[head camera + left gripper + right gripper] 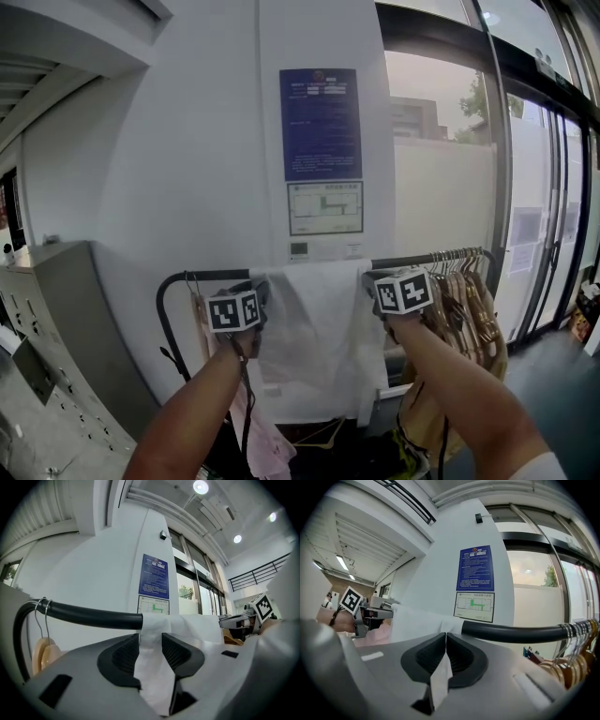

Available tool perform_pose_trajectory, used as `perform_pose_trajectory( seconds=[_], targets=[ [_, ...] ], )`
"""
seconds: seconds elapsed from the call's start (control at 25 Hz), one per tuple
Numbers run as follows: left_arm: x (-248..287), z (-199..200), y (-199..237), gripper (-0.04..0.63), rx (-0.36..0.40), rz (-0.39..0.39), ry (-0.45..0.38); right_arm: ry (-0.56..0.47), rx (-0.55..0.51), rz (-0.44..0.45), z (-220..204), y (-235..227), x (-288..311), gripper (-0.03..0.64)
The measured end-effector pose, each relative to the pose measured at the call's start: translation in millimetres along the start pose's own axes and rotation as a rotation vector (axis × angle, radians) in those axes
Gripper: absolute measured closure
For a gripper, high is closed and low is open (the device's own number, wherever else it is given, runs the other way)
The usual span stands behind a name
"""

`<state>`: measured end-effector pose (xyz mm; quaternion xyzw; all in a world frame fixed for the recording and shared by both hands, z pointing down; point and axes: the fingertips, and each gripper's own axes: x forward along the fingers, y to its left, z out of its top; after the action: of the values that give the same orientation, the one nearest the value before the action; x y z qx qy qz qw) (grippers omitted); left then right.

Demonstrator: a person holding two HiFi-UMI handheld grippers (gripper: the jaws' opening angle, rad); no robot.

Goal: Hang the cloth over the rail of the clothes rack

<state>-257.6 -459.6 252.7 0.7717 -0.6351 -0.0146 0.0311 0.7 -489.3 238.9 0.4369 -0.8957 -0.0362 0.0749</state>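
A white cloth (319,328) lies draped over the black rail (211,275) of the clothes rack and hangs down in front of the wall. My left gripper (259,292) is at the cloth's upper left corner. In the left gripper view its jaws (151,641) stand apart, with a fold of the cloth (152,677) loose between the pads and the rail (93,615) just beyond. My right gripper (373,281) is at the upper right corner. In the right gripper view it (446,637) is shut on a thin edge of the cloth (439,679) beside the rail (511,632).
Several wooden hangers (464,291) crowd the rail's right end, and one hanger (43,651) hangs at its left bend. A pink garment (262,441) hangs below the left gripper. A grey cabinet (56,319) stands at the left, glass doors (553,216) at the right.
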Motion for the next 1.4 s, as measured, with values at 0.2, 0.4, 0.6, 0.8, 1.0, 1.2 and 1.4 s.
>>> perform_pose_trajectory(
  seconds=[0.2, 0.4, 0.6, 0.8, 1.0, 1.2, 1.4],
  targets=[
    [-7.6, 1.2, 1.0, 0.576, 0.031, 0.008, -0.043, -0.014, -0.004, 0.006, 1.2, -0.6, -4.7, 0.609],
    [-15.7, 10.9, -3.7, 0.586, 0.067, 0.010, -0.063, -0.021, -0.008, -0.016, 4.0, -10.0, -12.6, 0.611],
    [-28.5, 32.1, 8.4, 0.588, 0.057, 0.026, -0.072, -0.018, 0.009, -0.074, 13.4, -36.2, -26.6, 0.611],
    [-45.6, 50.2, 43.7, 0.588, 0.019, 0.095, -0.073, 0.003, 0.034, -0.180, 15.7, -81.7, -44.8, 0.611],
    [-62.3, 51.6, 77.3, 0.588, -0.038, 0.156, -0.077, 0.018, 0.071, -0.264, 6.5, -128.1, -64.4, 0.611],
    [-64.2, 41.6, 80.1, 0.588, -0.050, 0.166, -0.064, 0.009, 0.075, -0.264, 2.4, -135.9, -66.4, 0.609],
    [-61.6, 27.9, 83.3, 0.586, -0.050, 0.170, -0.039, 0.008, 0.099, -0.239, -6.2, -131.4, -65.5, 0.607]
  ],
)
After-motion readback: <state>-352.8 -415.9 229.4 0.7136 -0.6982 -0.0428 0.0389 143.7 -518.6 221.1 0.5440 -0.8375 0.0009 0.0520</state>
